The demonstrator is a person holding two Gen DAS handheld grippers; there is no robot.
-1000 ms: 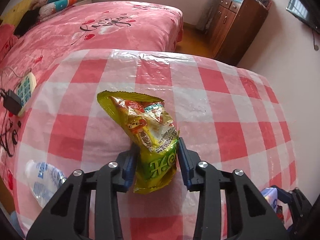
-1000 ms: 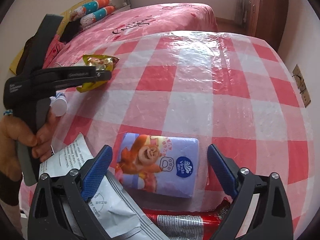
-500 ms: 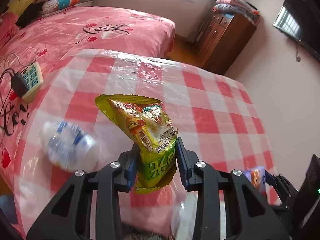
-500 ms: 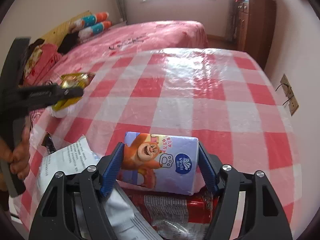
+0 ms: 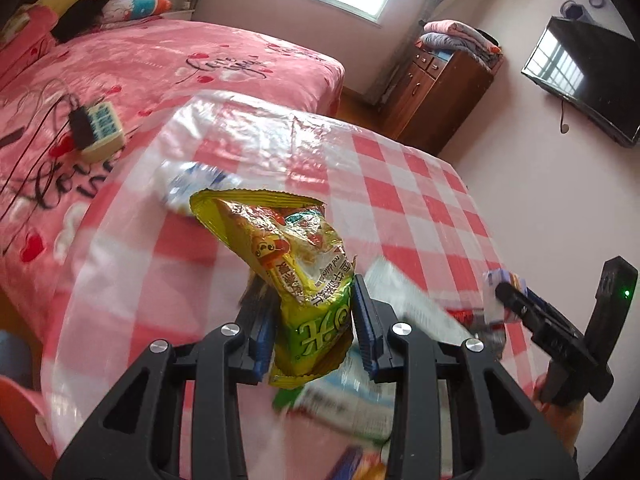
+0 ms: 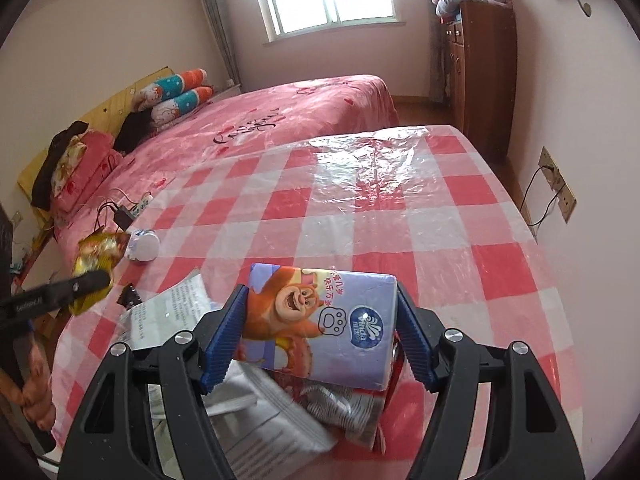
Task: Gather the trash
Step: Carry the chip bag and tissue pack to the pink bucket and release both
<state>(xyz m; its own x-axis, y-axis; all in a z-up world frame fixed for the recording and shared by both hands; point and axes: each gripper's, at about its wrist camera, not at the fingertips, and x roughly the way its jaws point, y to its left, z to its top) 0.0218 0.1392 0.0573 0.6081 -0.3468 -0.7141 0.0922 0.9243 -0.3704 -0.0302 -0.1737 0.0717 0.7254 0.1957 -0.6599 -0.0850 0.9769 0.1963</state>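
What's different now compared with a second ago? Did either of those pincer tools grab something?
The right gripper has closed its open jaws on the purple tissue pack and lifted it off the checked table. The left gripper, clamped on the yellow snack bag throughout, carried it up and sideways over the papers. The small plastic bottle stayed lying on the table.

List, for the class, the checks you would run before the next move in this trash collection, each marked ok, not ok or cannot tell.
1. Left tongs shut on the yellow snack bag: ok.
2. Right tongs shut on the tissue pack: ok.
3. Both items clear of the table: ok.
4. Trash bin in view: not ok.
5. All trash collected: not ok; plastic bottle and papers remain.
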